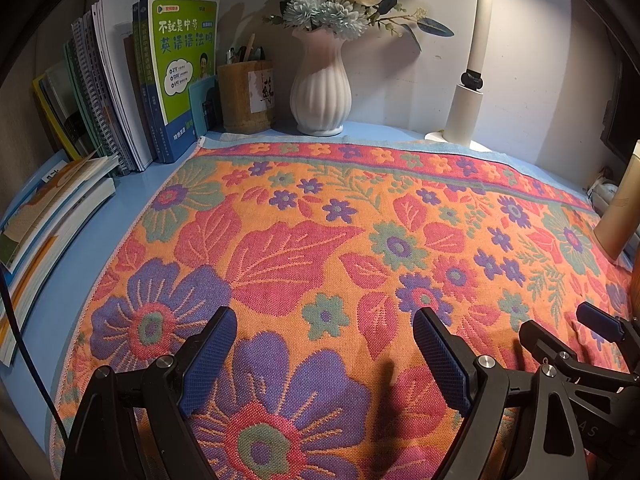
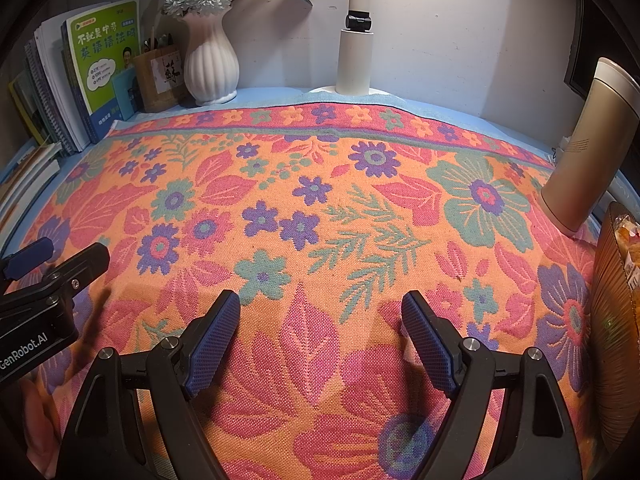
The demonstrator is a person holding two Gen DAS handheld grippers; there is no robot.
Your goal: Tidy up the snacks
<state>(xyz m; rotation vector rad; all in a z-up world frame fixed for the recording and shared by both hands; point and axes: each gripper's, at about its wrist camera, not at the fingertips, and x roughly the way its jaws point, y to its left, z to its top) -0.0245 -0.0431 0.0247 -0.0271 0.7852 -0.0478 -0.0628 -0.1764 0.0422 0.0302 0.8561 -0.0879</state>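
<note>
Both claws, left [image 1: 324, 356] and right [image 2: 320, 340], hang spread and empty over the cloth [image 2: 320, 208]; wrapped snacks [image 2: 628, 248] at far right in a ribbed bowl [image 2: 612, 320] look light, crinkly, slippery: pinch a wrapper edge.

**Colours and patterns on the desk**

Cloth [image 1: 320, 220]: orange ground, woven pink leaves, purple and teal flowers, pink border band far ahead. Desk surface [image 1: 132, 200] beneath: light blue. Vase [image 1: 320, 92] ahead: white, vertically ribbed, blue and cream flowers. Front book [image 1: 184, 60], ahead-left: bright green cover, white panel. Pen cup [image 1: 246, 96]: brown. Left gripper [image 1: 324, 354] pads: blue, textured; arms black. Bottle [image 2: 584, 148], right of right gripper [image 2: 320, 344]: beige.
</note>
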